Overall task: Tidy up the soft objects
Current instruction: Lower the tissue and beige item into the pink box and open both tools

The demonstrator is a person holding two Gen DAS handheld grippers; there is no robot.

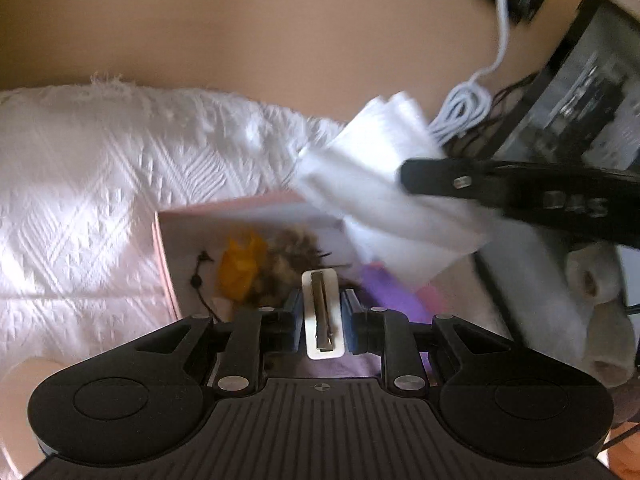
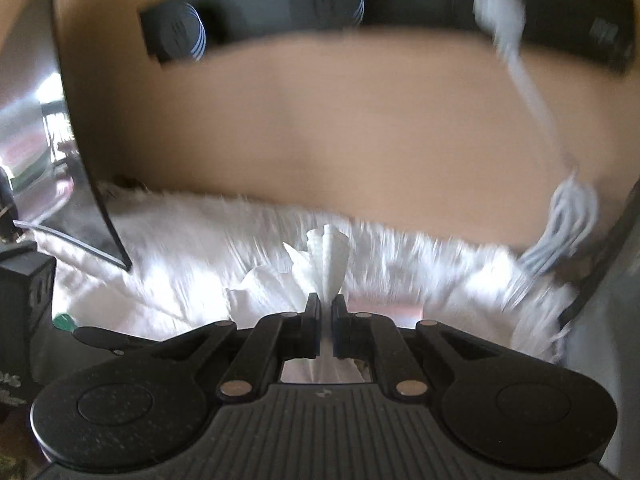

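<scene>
Left gripper (image 1: 323, 312) clamped on a white clip (image 1: 323, 316), metal bar along its middle, held out over a pink box (image 1: 166, 264). Box walls close on the left and far side; inside, a yellow piece (image 1: 240, 268), a brown fuzzy lump (image 1: 288, 252), a dark cord (image 1: 200, 280). Purple cloth (image 1: 384, 292) at the box's right edge, partly covered.

Right gripper (image 2: 326, 312) pinched tight on a white cloth (image 2: 326, 256), fabric fanning out past the pads. Seen from the left wrist as a black bar (image 1: 520, 196) entering from the right, cloth (image 1: 384, 184) hanging over the box's far right corner.

White textured bedspread (image 1: 120, 184) beneath, fringed far edge meeting a tan wall (image 1: 260, 32). Open room to the left over the bedspread; right side crowded: coiled white cable (image 1: 468, 112), dark framed panel (image 1: 580, 92), rolled cream towels (image 1: 592, 280).

Black strip (image 2: 360, 4) on wall, blurred. Dark panel (image 2: 80, 160) at left of right view, cut off. Box contents under the gripper hidden. Heavy motion blur throughout.
</scene>
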